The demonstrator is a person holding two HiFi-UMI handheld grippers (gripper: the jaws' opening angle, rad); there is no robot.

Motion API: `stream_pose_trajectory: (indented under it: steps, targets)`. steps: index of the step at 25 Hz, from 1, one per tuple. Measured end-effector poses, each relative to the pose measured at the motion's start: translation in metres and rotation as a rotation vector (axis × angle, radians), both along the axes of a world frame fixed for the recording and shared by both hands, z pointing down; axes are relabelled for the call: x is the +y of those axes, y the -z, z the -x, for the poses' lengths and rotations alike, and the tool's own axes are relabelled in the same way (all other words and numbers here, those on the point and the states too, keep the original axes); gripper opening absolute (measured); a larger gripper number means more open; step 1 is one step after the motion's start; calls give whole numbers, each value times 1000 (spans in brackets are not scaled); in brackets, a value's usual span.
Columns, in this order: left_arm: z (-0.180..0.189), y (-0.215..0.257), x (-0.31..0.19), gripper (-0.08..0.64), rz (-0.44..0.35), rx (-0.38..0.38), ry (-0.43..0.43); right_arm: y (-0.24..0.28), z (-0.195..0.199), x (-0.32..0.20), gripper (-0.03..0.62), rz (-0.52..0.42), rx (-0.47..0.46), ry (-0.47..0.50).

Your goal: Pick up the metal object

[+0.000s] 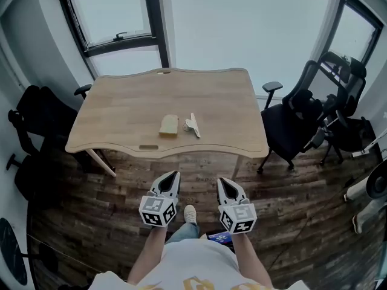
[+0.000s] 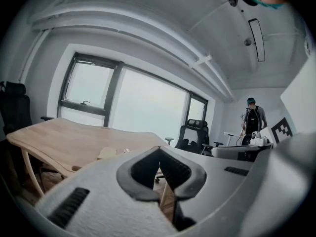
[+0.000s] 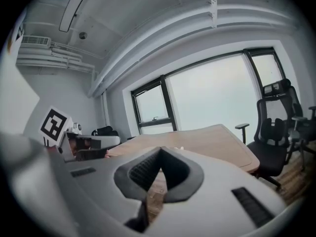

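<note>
The metal object [image 1: 192,125], a small silvery clip-like piece, lies near the front middle of the wooden table [image 1: 121,110], right of a tan block [image 1: 169,125]. Both grippers hover over the floor short of the table's front edge, well apart from the object. My left gripper [image 1: 173,176] is shut with nothing in it; my right gripper [image 1: 222,181] is shut and empty too. In the left gripper view the closed left gripper [image 2: 159,149] points at the table [image 2: 54,137], with the tan block [image 2: 105,153] just above the jaws. The right gripper view shows the closed right gripper [image 3: 160,150] before the table [image 3: 212,139].
Black office chairs stand right of the table [image 1: 305,116] and at its left [image 1: 33,122]. Large windows [image 1: 242,23] run behind it. The floor is dark wood planks [image 1: 290,222]. A person [image 2: 253,120] stands far off in the left gripper view.
</note>
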State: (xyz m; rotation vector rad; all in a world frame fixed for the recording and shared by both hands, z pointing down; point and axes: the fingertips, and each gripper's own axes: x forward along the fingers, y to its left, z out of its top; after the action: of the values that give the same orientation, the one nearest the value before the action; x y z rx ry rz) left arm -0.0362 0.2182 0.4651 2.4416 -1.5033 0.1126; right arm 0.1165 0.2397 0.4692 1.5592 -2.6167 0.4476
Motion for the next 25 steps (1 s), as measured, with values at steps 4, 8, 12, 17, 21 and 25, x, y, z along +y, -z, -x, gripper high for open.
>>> stream_pose_trajectory:
  steps: [4,8,12,17,21,25]
  targets:
    - [-5,-8,-22,20,12,13,-2,-10,-10,-23,11,19,0,-17]
    - [-5,-15,-54,20,27,24,0,-20,-15,-56,11,50,9,-31]
    - [3,-27,-100,20,46,40,14,-32,-11,-103,11,73,25,-24]
    - [25,-33,-177,20,63,46,30,-35,10,-178,11,79,68,4]
    - [36,-37,-231,20,78,50,30,-36,20,-236,11,83,88,0]
    - [43,-51,-272,20,106,68,17,-42,28,-275,11,98,94,-12]
